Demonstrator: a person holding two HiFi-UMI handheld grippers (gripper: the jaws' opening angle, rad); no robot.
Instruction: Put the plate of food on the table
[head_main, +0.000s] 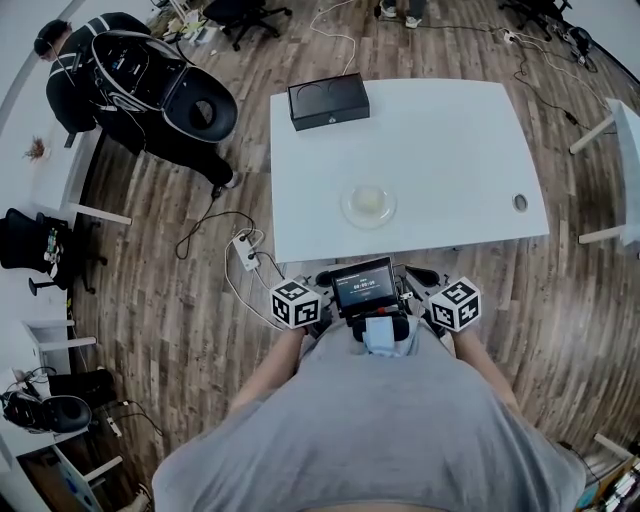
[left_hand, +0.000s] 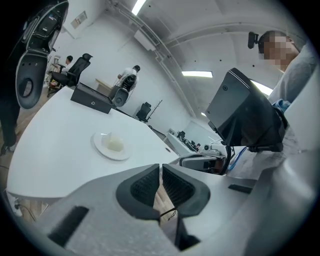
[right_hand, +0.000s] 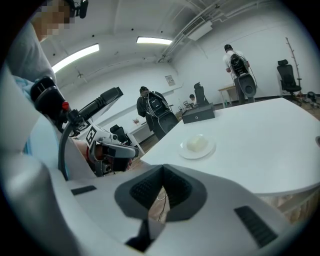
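Note:
A clear plate (head_main: 368, 205) with a pale lump of food rests on the white table (head_main: 450, 140), near its front edge. It also shows in the left gripper view as the plate (left_hand: 114, 145) and in the right gripper view as the plate (right_hand: 197, 145). Both grippers are held close to my body, short of the table's near edge; their marker cubes (head_main: 296, 303) (head_main: 455, 304) flank a chest-mounted screen. My left gripper (left_hand: 160, 172) is shut on nothing. My right gripper (right_hand: 162, 176) is shut too, and holds nothing. Neither touches the plate.
A black box (head_main: 328, 101) sits at the table's far left corner, and a cable grommet (head_main: 520, 202) at its right. A person with black gear (head_main: 130, 80) stands off to the far left. A power strip (head_main: 247, 250) and cables lie on the wood floor.

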